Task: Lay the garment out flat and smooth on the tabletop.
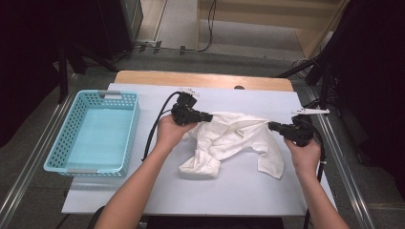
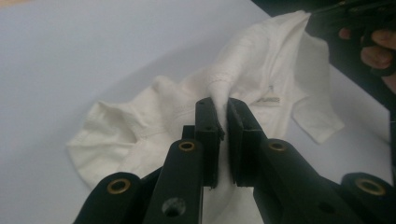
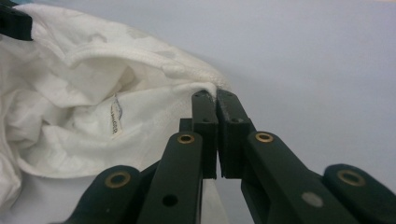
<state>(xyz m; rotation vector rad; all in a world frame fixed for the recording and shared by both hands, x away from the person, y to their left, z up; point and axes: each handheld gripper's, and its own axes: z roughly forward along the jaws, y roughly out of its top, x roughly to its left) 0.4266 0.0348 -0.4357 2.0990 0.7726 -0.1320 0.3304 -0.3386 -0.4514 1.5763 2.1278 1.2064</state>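
Observation:
A crumpled white garment (image 1: pixel 234 140) lies in the middle of the pale table (image 1: pixel 157 191). My left gripper (image 1: pixel 208 116) is shut on a bunched fold at the garment's left shoulder, and in the left gripper view the cloth (image 2: pixel 243 70) is pinched between the black jaws (image 2: pixel 222 108). My right gripper (image 1: pixel 272 126) is shut on the hem at the garment's right end; in the right gripper view the stitched edge (image 3: pixel 140 58) runs into the closed jaws (image 3: pixel 215 95). The garment (image 3: pixel 74 107) hangs slack between the two grips, with a small label (image 3: pixel 116 119) showing inside.
A light blue plastic basket (image 1: pixel 126 138) stands on the table's left part, with nothing in it. A wooden edge (image 1: pixel 205 78) runs along the table's far side. Dark stands and cables line both sides of the table.

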